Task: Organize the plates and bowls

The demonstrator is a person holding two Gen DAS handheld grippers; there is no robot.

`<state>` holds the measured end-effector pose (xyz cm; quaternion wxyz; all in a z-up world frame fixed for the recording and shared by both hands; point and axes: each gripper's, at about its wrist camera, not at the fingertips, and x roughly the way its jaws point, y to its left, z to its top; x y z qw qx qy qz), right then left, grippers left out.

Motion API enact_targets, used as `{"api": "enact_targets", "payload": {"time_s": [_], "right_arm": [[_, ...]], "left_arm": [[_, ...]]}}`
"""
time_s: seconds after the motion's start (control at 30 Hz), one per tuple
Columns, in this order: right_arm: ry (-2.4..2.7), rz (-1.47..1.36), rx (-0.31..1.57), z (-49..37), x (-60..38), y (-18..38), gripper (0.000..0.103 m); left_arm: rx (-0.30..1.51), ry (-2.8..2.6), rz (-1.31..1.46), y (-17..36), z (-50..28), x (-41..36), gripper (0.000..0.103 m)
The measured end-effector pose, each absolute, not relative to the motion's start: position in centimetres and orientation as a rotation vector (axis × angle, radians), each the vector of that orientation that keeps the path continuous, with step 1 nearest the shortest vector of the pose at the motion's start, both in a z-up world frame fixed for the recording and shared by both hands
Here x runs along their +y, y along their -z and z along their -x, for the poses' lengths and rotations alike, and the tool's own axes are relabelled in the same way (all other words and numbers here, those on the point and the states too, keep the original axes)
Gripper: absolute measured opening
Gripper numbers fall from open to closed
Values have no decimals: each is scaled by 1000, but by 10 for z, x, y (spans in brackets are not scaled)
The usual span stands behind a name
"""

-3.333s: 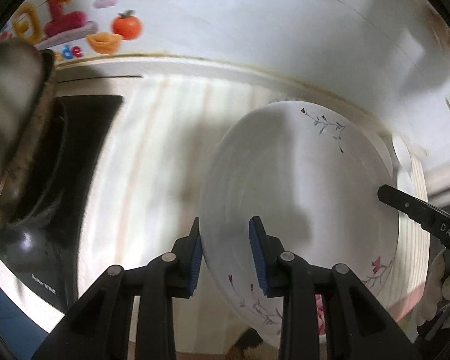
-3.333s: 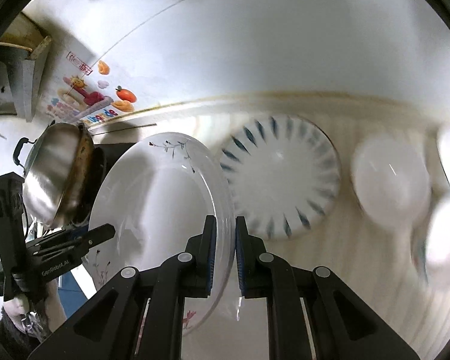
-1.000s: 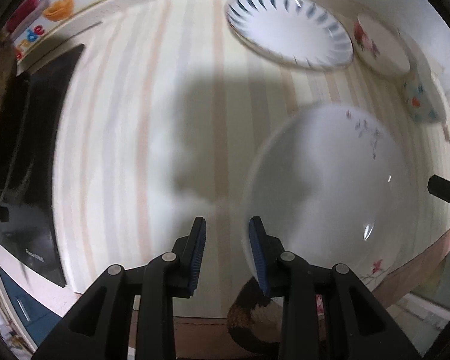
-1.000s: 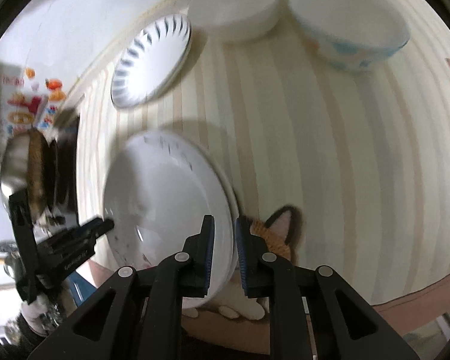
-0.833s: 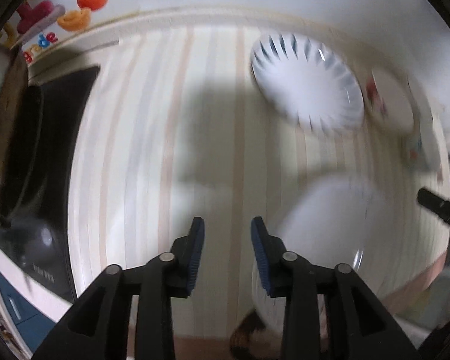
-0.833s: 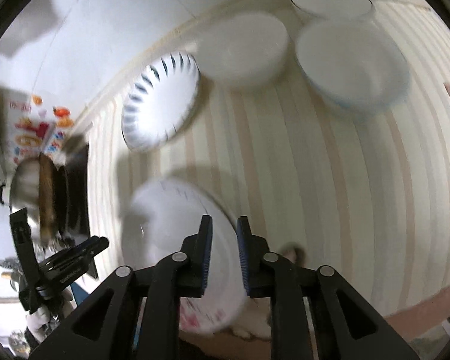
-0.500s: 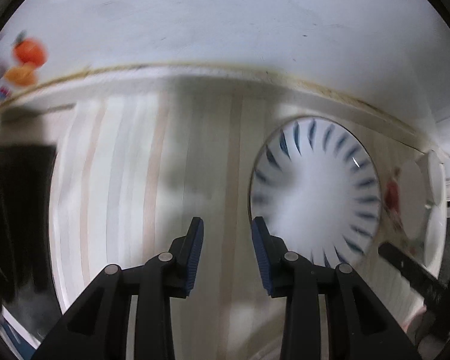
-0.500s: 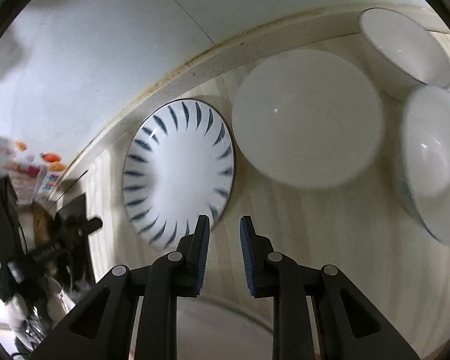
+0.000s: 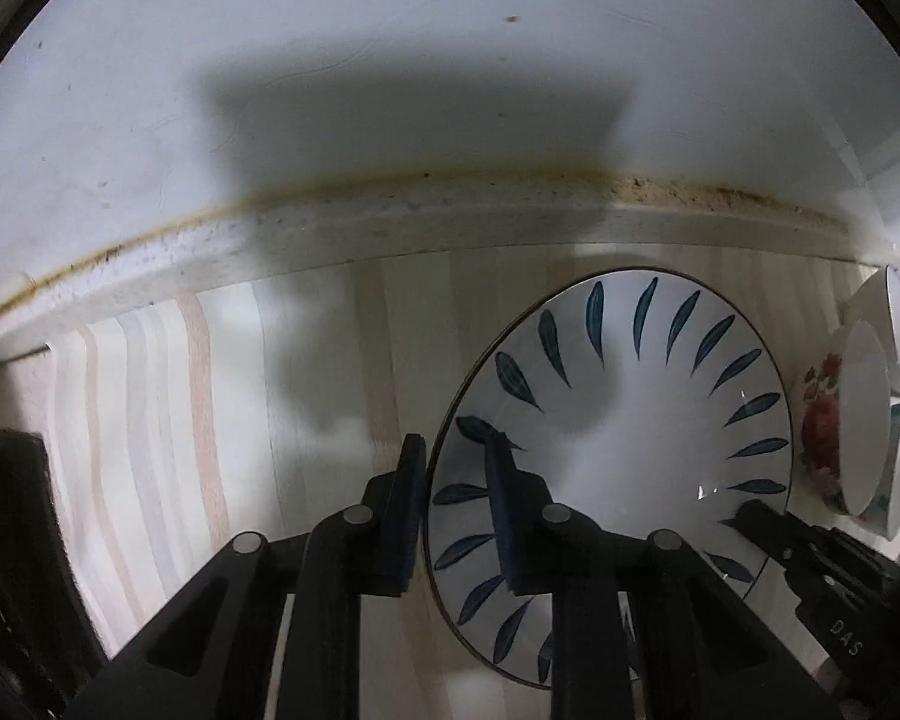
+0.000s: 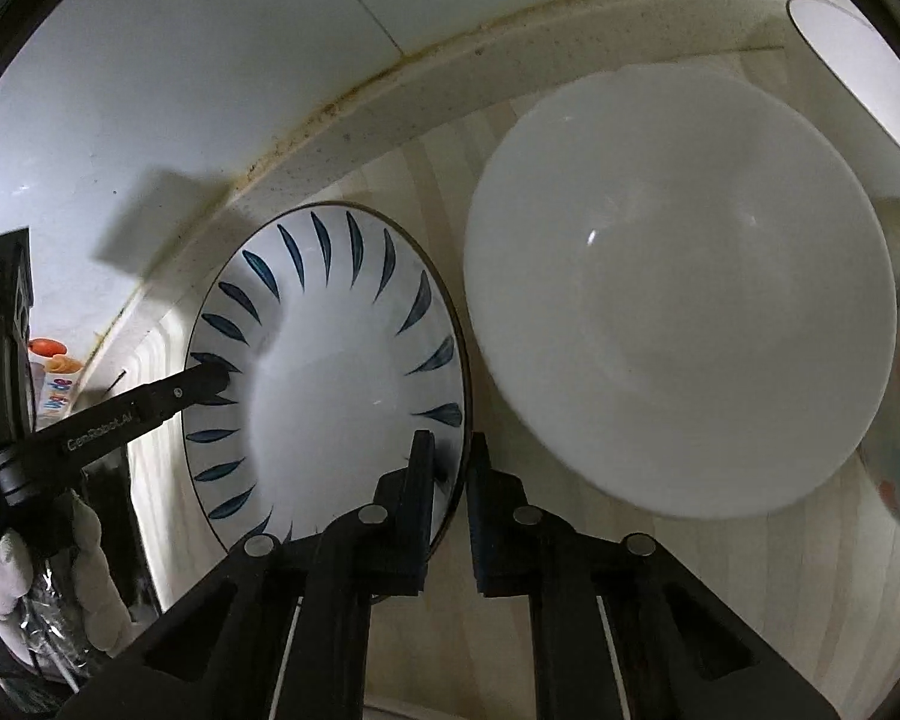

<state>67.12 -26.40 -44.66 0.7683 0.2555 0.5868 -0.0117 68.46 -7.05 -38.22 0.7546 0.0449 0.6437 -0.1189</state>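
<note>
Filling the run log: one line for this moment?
left gripper: open, straddling blue-leaf plate rim | right gripper: open, straddling opposite rim | plate on counter

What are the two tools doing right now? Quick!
Left tool: open, its fingers either side of the blue-leaf plate rim, not clamped.
Right tool: open, astride the same plate's opposite rim.

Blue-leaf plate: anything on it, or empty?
Empty. The blue-leaf plate shows only bare white glaze; the left tongs and right tongs straddle its rim.

A home kitchen: crockery on a striped countertop [image 9: 150, 396] below a grimy-seamed white wall [image 9: 390, 60].
</note>
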Motion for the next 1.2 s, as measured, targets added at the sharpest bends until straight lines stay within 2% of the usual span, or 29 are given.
{"api": "enact_targets", "payload": {"time_s": [0.37,0.6,0.8,1.0,1.2], "right_arm": [[-20,-492,1251,-649,-263,419,11],[-81,-467,1206,-615,-263,372,11],[-133,-432,1168,-570,-264,327,11],[-170,-413,1155,-525,-265,303,11],[-197,-396,1189,-487,-265,308,11]], "left_arm": [[1347,269,-46,346,-645,-53,18],[1283,282,-17,296,-608,-35,18],[1244,286,-18,272,-562,-47,18],[1235,282,-4,268,-517,-53,18],[1275,271,26,271,-472,-46,18]]}}
